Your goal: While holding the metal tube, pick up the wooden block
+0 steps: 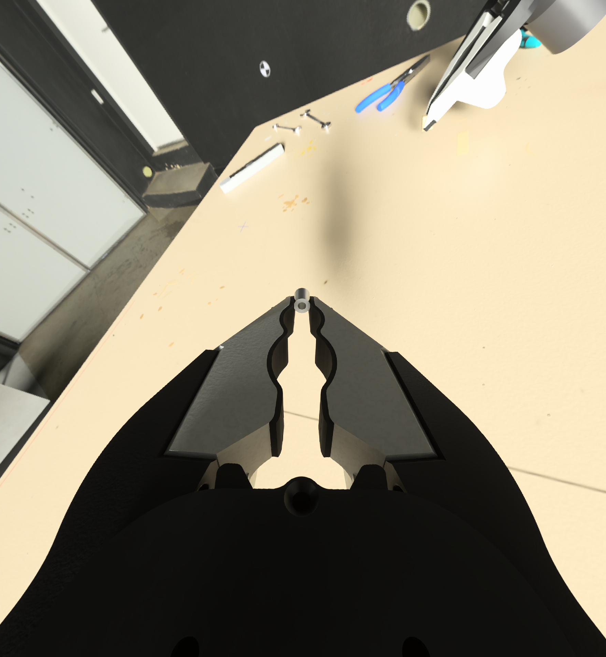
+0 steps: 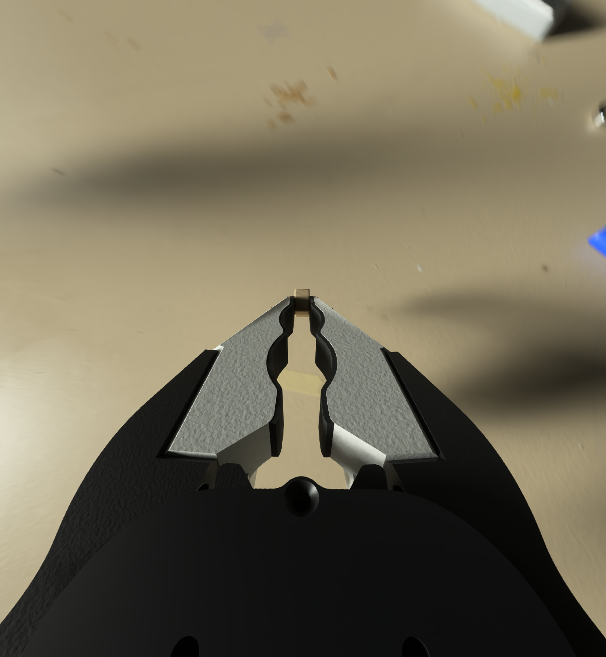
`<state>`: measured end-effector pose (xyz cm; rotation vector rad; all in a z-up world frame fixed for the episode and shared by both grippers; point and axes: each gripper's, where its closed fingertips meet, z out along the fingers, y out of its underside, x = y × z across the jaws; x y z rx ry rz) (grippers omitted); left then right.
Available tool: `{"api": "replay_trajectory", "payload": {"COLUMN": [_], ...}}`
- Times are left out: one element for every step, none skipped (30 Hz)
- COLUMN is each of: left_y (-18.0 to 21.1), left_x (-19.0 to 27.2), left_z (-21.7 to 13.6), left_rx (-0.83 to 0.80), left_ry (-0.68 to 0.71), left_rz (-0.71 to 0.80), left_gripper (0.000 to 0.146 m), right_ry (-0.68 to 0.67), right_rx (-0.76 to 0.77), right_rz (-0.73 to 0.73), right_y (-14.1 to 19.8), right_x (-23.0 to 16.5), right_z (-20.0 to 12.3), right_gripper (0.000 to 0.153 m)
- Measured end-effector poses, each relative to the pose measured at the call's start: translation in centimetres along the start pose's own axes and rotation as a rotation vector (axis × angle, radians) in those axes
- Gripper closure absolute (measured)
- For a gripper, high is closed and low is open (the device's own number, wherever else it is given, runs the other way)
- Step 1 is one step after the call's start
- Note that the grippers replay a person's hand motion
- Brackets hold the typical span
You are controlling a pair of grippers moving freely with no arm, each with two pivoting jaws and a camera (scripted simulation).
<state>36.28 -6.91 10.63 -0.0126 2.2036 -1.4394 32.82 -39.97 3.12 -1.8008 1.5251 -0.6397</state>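
Note:
My left gripper (image 1: 302, 305) is shut on a short metal tube (image 1: 302, 300), held end-on at the fingertips above the beige table (image 1: 436, 284). My right gripper (image 2: 302, 305) is shut on a small wooden block (image 2: 302, 302) at its fingertips, above the table. The right gripper also shows in the left wrist view (image 1: 428, 125) at the far upper right, tips down close to the table, with the block a small tan piece between them.
Blue-handled pliers (image 1: 388, 93) lie at the far right, a white marker (image 1: 251, 167) near the left table edge, and two metal bolts (image 1: 303, 122) beyond it. A black wall panel (image 1: 259, 53) stands behind. The table's left edge drops to the floor (image 1: 98, 284).

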Motion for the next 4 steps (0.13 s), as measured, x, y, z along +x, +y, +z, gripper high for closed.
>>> {"api": "replay_trajectory", "payload": {"left_y": [-0.3,-0.6,-0.9,-1.3], "left_x": [0.1,0.2,0.2,0.3], "left_z": [0.0,0.0,-0.1,-0.1], "left_rx": [0.015,0.025,0.034,0.044], "left_ry": [-0.001,-0.005,-0.019,-0.034], "left_rz": [0.006,0.013,0.028,0.049], "left_gripper": [0.139,0.139,0.139,0.139], "right_ry": [-0.041,-0.087,-0.158,-0.263], "right_rx": [0.052,0.098,0.15,0.213], "right_rz": [-0.013,-0.015,-0.018,-0.029], "right_y": [-1.1,-2.3,-3.7,-5.0], "right_x": [-1.0,-2.3,-4.0,-6.0], "right_z": [-0.5,-0.9,-1.2,-1.5], "right_gripper": [0.145,0.145,0.145,0.146]}}
